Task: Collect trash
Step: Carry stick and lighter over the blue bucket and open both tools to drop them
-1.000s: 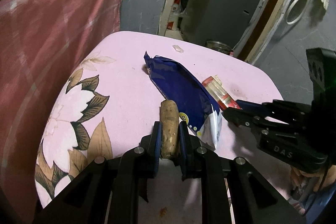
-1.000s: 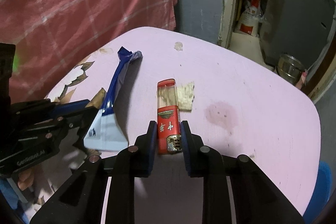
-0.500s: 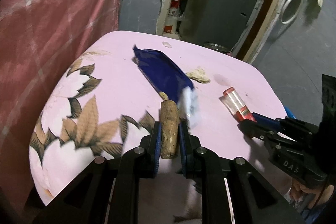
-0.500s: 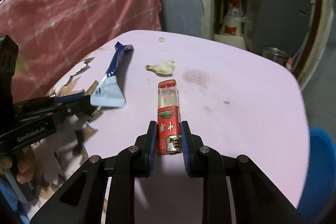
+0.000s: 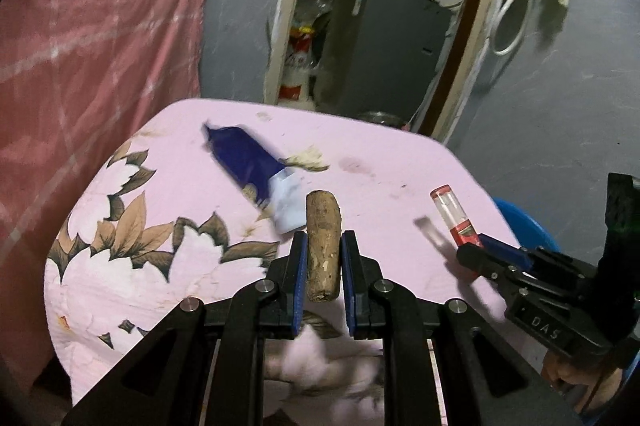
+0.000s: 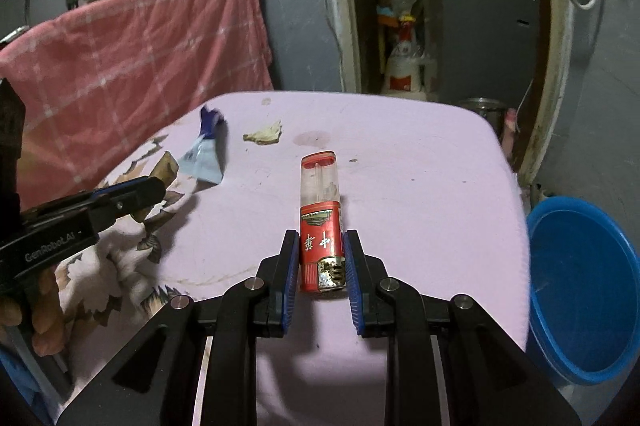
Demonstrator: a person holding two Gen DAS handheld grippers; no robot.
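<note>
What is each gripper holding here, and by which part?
The left gripper clamps a brown stick by its near half. The right gripper clamps a red lighter by its red lower body, near the metal end.

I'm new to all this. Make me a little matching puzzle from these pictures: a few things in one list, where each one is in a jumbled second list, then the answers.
Things:
1. brown stick piece
2. red lighter
3. blue wrapper
4. blue bucket

Places:
A. on the floor beside the pink table
B. lying loose on the table top
C. clamped in the left gripper
D. clamped in the right gripper

Pairs: 1-C, 2-D, 3-B, 4-A
</note>
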